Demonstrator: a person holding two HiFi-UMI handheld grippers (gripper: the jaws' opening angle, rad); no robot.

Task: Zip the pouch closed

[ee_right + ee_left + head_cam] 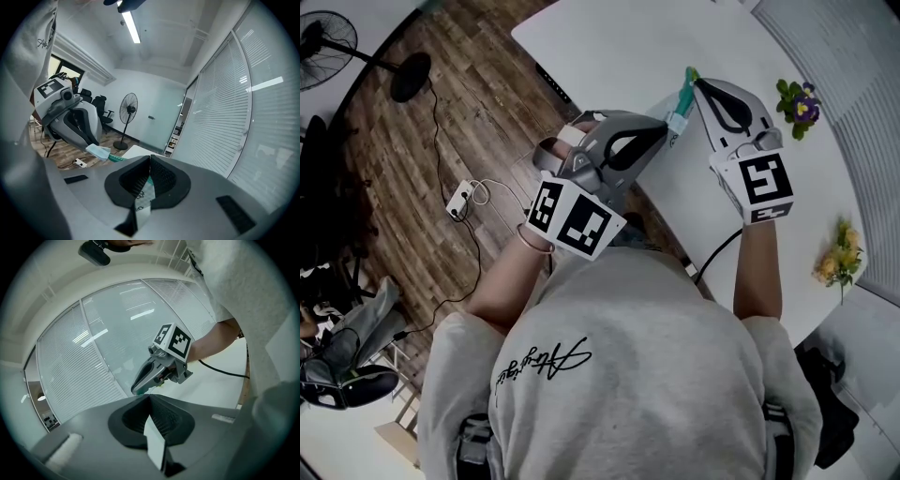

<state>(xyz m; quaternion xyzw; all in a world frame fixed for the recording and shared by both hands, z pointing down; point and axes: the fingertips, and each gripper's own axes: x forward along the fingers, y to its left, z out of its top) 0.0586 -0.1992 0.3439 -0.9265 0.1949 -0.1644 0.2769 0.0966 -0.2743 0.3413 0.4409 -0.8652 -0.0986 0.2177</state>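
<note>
The person wears a grey short-sleeved T-shirt (628, 375) with black script (539, 361) and a wristband (532, 242); the grey left gripper (668, 127) and right gripper (694, 84) each bear a black-and-white marker cube (574, 217), the right trailing a black cable (717, 251).

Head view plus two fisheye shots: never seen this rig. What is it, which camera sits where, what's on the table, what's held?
There is no robot here. A person holds a hand-held claw in each hand, and the cubes with square markers are part of the claws. The head view comes from a camera on the person's head, looking down. It shows the left claw and the right claw above a white table. The other two pictures come from wide-angle cameras riding on each claw and looking along its jaws, so each also shows the opposite claw. Both claws are shut on a small teal pouch, one at each end, holding it in the air between them. On the table are purple flowers and yellow flowers.
</note>
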